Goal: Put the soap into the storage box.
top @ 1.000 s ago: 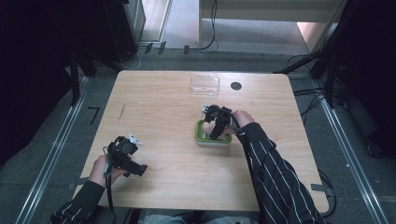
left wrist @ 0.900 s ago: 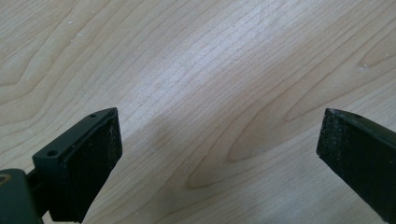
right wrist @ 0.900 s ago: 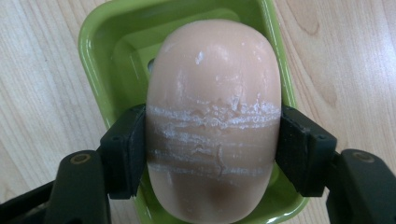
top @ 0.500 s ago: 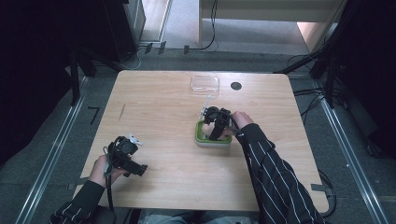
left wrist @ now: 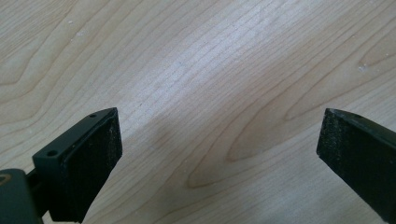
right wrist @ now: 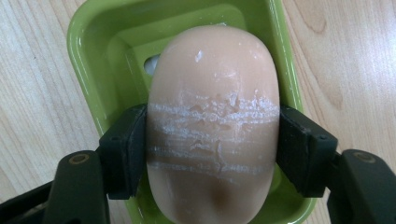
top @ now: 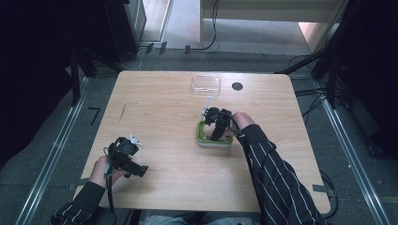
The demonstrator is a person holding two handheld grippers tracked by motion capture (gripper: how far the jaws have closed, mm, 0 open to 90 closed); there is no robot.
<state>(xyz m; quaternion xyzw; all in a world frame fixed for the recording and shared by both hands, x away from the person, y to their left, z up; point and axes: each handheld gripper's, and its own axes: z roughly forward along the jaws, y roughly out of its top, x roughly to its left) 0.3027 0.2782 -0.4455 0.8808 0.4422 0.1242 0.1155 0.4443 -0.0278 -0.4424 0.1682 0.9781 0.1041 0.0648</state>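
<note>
Jaws of the right gripper [right wrist: 212, 154] clamp the peach soap bar [right wrist: 215, 121] over the green dish [right wrist: 88, 56] at frame centre, unmoved since a second ago (lift or release pending). Left gripper [left wrist: 219, 158] stays wide open over bare table [left wrist: 210, 56].

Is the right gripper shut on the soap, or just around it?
Shut on it. In the right gripper view both pads press the sides of the soap, which sits over the green dish.
</note>
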